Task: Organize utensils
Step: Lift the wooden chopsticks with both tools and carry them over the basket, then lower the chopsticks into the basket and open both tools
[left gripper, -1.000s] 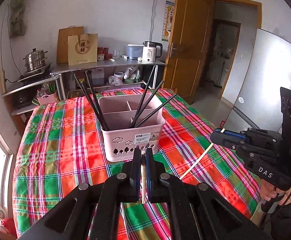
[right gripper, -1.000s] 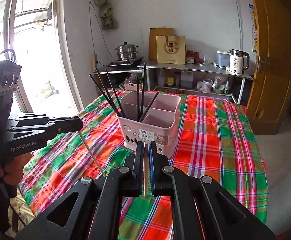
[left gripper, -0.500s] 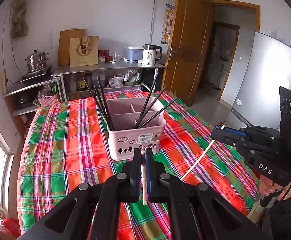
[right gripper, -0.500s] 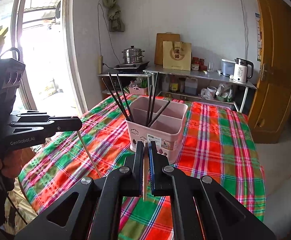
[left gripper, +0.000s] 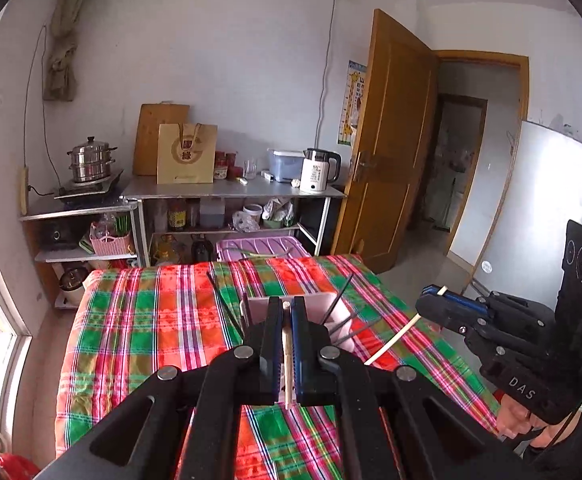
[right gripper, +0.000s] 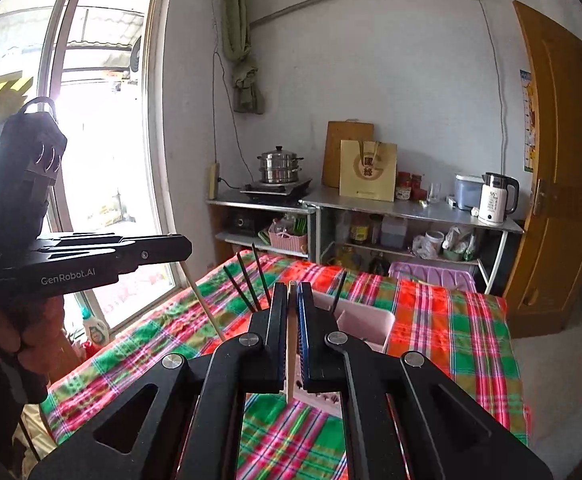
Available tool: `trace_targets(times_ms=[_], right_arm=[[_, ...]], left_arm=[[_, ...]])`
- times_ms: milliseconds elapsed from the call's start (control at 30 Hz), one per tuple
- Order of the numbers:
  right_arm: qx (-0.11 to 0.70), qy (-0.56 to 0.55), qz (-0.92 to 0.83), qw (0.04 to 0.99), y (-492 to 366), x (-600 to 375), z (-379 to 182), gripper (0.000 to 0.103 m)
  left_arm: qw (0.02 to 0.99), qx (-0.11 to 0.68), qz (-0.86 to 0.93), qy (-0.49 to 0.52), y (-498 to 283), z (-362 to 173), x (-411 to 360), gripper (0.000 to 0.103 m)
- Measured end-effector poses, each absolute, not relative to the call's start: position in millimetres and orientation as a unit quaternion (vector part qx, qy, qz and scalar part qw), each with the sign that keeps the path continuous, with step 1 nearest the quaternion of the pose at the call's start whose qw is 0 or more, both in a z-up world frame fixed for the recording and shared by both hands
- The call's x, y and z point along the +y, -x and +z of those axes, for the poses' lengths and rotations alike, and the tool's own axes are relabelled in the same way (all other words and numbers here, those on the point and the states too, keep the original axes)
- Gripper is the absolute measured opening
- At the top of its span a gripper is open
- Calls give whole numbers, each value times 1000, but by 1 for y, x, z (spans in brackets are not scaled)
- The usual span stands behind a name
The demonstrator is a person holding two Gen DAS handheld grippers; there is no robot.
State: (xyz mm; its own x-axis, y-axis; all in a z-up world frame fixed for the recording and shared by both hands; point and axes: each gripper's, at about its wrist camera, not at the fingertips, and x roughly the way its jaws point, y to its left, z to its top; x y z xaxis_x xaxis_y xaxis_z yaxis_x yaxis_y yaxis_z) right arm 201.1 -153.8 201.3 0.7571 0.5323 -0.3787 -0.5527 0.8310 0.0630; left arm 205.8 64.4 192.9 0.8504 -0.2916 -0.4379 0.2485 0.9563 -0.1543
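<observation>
A pink utensil basket (right gripper: 365,322) with several black chopsticks (right gripper: 247,282) stands on the plaid table; my fingers hide most of it in the left wrist view (left gripper: 333,306). My left gripper (left gripper: 287,308) is shut on a pale wooden chopstick (left gripper: 287,360), held above the basket. It also shows in the right wrist view (right gripper: 179,244), the stick (right gripper: 205,304) slanting down. My right gripper (right gripper: 291,292) is shut on another pale wooden chopstick (right gripper: 289,360). In the left wrist view the right gripper (left gripper: 431,296) is at the right, its stick (left gripper: 395,340) slanting down-left.
The plaid tablecloth (left gripper: 139,320) covers the table. Behind it stand metal shelves (left gripper: 231,190) with a kettle (left gripper: 317,168), a steamer pot (left gripper: 89,160) and a paper bag (left gripper: 187,154). A window (right gripper: 91,160) is left, a wooden door (left gripper: 387,140) right.
Both grippers have risen and tilted up with their chopsticks still held. The basket has dropped low in both views and is now mostly behind the fingers.
</observation>
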Motion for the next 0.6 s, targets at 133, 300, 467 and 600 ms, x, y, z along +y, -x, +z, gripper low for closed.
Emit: trace_targets(times_ms=[133,300,467,600], right_arm=[[177,22,291,940,-214,-147,211,5],[161,26,286,944,-227,-136,213,5],[160,33,280,946,-238,-128,206,5],[174,35,277,944,-248,-123,192,5]], left_arm=[[969,199,-139,50,-219,209,68,4],[973,178,-136,48,-241,210,67,4],[971,188,-138,51,-259,192,67,4],[967,209,-134,50,-273,176,66,4]])
